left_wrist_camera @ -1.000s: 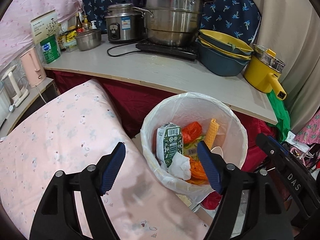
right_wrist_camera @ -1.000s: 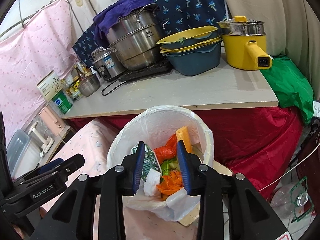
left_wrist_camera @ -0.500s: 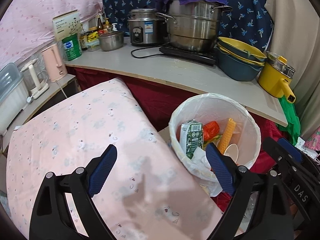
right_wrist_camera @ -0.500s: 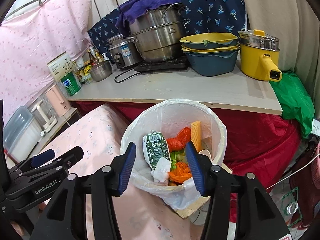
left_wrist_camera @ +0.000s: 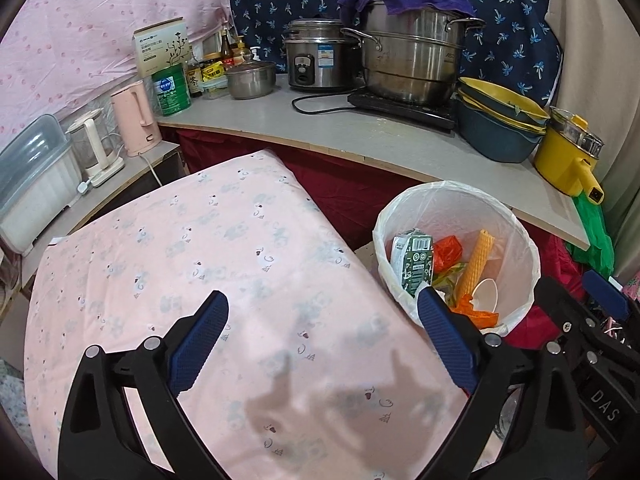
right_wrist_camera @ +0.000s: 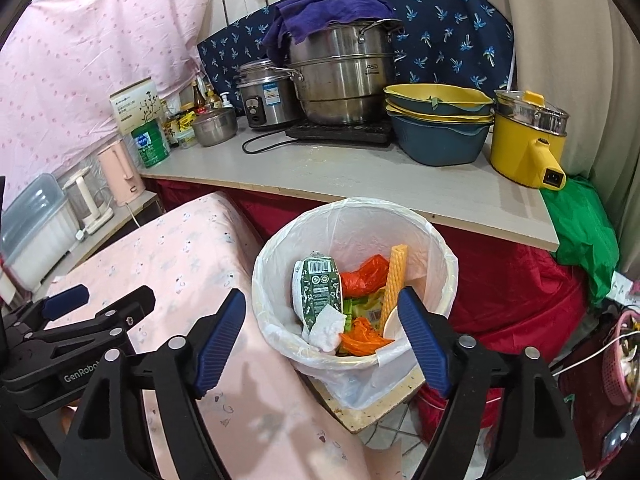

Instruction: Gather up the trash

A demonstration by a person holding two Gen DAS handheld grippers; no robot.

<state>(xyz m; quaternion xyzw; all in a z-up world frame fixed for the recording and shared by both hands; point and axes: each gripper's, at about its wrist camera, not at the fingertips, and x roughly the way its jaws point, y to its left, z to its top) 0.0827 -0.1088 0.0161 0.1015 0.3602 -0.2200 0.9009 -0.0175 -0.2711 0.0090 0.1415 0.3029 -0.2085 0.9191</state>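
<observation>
Both tools' jaws have just been opening and stand wide, empty. Right tool (right_wrist_camera: pixel 320 336) is nearer the bin (right_wrist_camera: pixel 438 248); remaining trash apparently lies out of view.

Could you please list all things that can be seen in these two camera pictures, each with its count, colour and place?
trash bin: 1, white liner, below the counter edge
green carton: 1, green, in the bin, left side
orange bag: 1, orange, in the bin
white tissue: 1, white, in the bin, near side
pink cloth: 1, pink, covering the surface left of the bin
counter: 1, grey, behind the bin
steel pot: 1, silver, on the counter
purple towel: 1, purple, over the pot
rice cooker: 1, silver, left of the pot
basins: stacked, yellow and blue, right of the pot
yellow pot: 1, yellow, counter's right end
left gripper: 1, black, blue pads, open, empty
right gripper: 1, black, blue pads, open, empty
</observation>
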